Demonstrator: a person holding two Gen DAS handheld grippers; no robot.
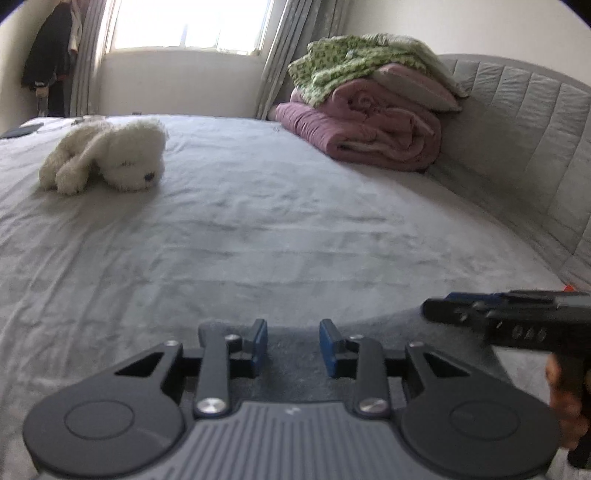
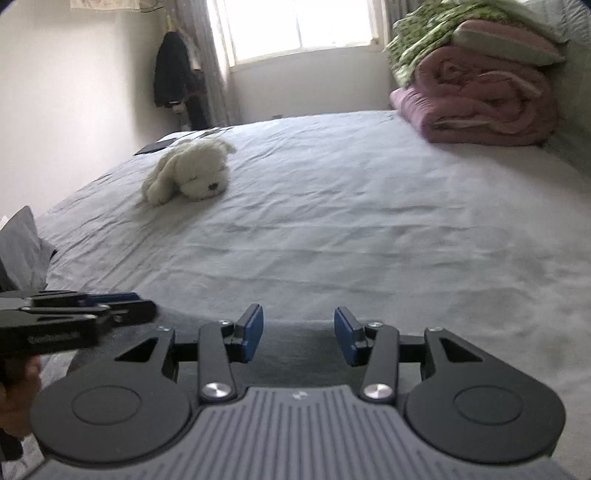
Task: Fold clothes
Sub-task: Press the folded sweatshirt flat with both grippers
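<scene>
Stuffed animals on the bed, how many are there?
1. A white plush dog lies on the far left part of the grey bed, well apart from the folded bedding pile at the right; that pile could hide more.

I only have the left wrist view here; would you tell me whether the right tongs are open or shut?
Observer: Open. The right tongs have their blue pads apart, with nothing between them.
Operator: Thank you. Is anything lying beyond my frame's left edge?
Observer: Yes, a rumpled grey cloth sits at the bed's left edge, past the left tongs.
Operator: And the wall above the hanging dark coat?
Observer: A pale sheet is fixed there, cut off by the frame's top.
</scene>
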